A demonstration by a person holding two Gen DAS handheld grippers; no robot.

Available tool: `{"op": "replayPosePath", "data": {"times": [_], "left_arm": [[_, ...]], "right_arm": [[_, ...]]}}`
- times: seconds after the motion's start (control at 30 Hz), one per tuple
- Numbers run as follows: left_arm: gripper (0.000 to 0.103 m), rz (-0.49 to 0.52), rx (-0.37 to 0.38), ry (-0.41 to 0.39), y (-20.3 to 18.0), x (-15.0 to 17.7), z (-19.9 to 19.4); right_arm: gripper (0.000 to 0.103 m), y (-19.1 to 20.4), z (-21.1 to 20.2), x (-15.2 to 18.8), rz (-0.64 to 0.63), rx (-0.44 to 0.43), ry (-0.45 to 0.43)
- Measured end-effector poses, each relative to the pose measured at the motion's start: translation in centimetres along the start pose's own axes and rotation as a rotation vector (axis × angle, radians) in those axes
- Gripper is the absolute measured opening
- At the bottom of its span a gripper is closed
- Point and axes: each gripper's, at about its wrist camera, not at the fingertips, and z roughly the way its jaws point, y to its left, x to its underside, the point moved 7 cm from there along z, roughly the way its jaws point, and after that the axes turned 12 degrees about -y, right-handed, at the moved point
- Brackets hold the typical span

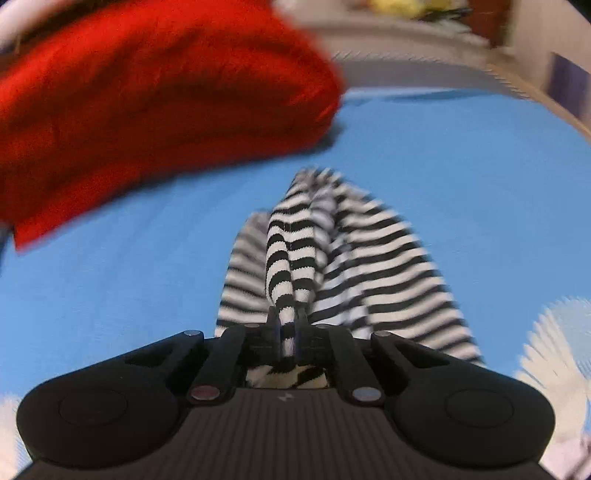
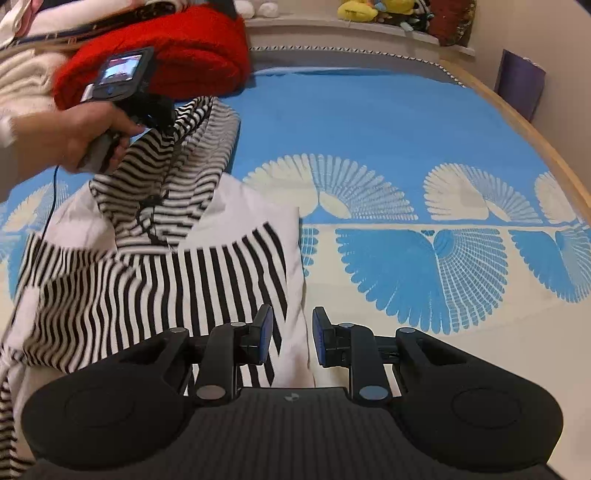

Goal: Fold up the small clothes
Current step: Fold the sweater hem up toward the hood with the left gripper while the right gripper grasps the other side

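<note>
A black-and-white striped garment [image 2: 155,266] with a white panel lies on the blue patterned bedsheet [image 2: 369,122]. My left gripper [image 1: 287,321] is shut on a bunched part of the striped garment [image 1: 291,243] and holds it lifted above the bed; it also shows in the right wrist view [image 2: 162,114], held by a hand. My right gripper [image 2: 291,325] is open and empty, just above the garment's right edge.
A red folded garment [image 1: 147,103] lies at the back left of the bed, with white clothes [image 2: 22,74] beside it. A wooden bed frame [image 2: 524,125] runs along the right. Plush toys [image 2: 369,9] sit on a shelf behind.
</note>
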Motion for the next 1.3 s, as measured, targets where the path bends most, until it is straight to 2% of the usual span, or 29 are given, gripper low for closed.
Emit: {"op": "replayPosePath", "data": {"times": [0.07,0.13,0.2,0.27,0.33,0.37,0.43,0.5,0.53,0.6,0.63,0.67,0.7,0.77,0.87,0.93,1.03,1.1,1.17,1.2,1.23,1.27,1.3], "left_arm": [[0.006,0.063,0.069,-0.079,-1.4,-0.1,-4.4],[0.006,0.132,0.151,-0.160,-2.7,1.1,-10.6],[0.006,0.159,0.222,-0.223,-3.1,3.7,-17.3],[0.006,0.182,0.280,-0.242,-2.9,8.3,-24.2],[0.006,0.169,0.314,-0.198,-2.1,13.8,-29.4],[0.007,0.161,0.329,-0.149,-1.5,16.7,-31.3],[0.009,0.115,0.346,0.001,0.3,22.5,-34.7],[0.010,0.042,0.321,0.086,2.6,25.3,-37.0],[0.011,-0.004,0.268,0.096,4.0,25.3,-37.7],[0.020,-0.149,0.162,0.104,7.3,24.0,-38.5],[0.027,-0.268,0.126,0.107,9.0,23.5,-38.9],[0.032,-0.376,0.105,0.108,10.3,23.0,-39.0],[0.034,-0.500,0.096,0.107,11.2,22.6,-38.8],[0.038,-0.633,0.107,0.108,11.3,22.1,-37.6],[0.046,-0.701,0.149,0.145,9.5,22.5,-34.5],[0.050,-0.755,0.176,0.230,7.8,23.9,-32.1],[0.051,-0.855,0.151,0.346,6.7,26.1,-28.9],[0.051,-0.886,0.117,0.403,6.7,27.4,-27.3],[0.044,-0.854,0.096,0.417,6.5,27.9,-26.6],[0.036,-0.845,0.099,0.417,6.6,28.1,-26.4],[0.016,-0.841,0.112,0.413,6.5,27.9,-26.1],[0.004,-0.830,0.127,0.411,6.4,27.7,-25.7],[0.004,-0.820,0.130,0.403,6.5,27.4,-25.6]], "right_arm": [[0.024,-0.3,-0.4,-0.7,0.056,-0.008,-0.016],[0.024,-0.3,-0.8,-0.8,0.102,-0.021,-0.028],[0.024,0.0,-1.0,-0.6,0.094,-0.019,-0.027],[0.024,-0.1,-1.5,-0.9,0.086,-0.015,-0.038],[0.024,-0.7,-2.2,-1.6,0.115,-0.010,-0.068],[0.024,-1.1,-2.6,-1.9,0.129,-0.003,-0.080],[0.025,-1.9,-3.2,-2.2,0.156,0.015,-0.103],[0.025,-2.7,-3.6,-2.1,0.187,0.041,-0.111],[0.025,-2.9,-3.6,-2.0,0.201,0.048,-0.108],[0.025,-3.0,-3.6,-1.5,0.240,0.045,-0.097],[0.025,-2.9,-3.5,-1.3,0.259,0.035,-0.091],[0.025,-2.7,-3.3,-1.1,0.281,0.019,-0.081],[0.025,-2.3,-3.1,-0.9,0.301,0.001,-0.067],[0.026,-1.3,-2.3,-0.3,0.341,-0.041,-0.032],[0.032,0.5,-0.9,0.5,0.390,-0.094,0.034],[0.035,1.8,0.2,1.2,0.417,-0.109,0.076],[0.038,3.6,2.1,2.4,0.428,-0.114,0.143],[0.039,4.5,3.7,3.1,0.442,-0.102,0.184],[0.039,4.9,5.2,3.5,0.463,-0.085,0.208],[0.039,5.0,5.8,3.7,0.474,-0.073,0.216],[0.039,5.1,6.4,3.8,0.478,-0.065,0.223],[0.036,5.3,6.9,3.8,0.474,-0.067,0.228],[0.029,5.4,7.2,3.7,0.473,-0.070,0.221]]}}
